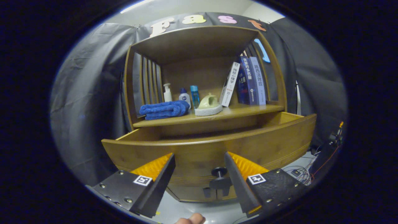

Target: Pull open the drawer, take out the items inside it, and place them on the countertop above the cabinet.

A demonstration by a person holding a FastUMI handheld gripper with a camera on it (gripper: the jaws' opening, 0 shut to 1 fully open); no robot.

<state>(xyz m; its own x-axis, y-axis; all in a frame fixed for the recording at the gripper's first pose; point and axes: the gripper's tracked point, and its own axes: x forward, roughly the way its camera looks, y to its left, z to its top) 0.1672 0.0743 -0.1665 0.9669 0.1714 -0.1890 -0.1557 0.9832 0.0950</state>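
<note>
The drawer stands pulled out of the wooden cabinet, its front panel hiding whatever lies inside. On the countertop above sit a folded blue towel at 10 o'clock from the fingers, small bottles, a pale iron-shaped object and leaning books at 1 o'clock. The gripper hangs wide open, holding nothing, the drawer's dark knob between its fingers, nearer the right one.

Countertop carries blue towel, three bottles, sponge holder (probably), books leaning at far end.
</note>
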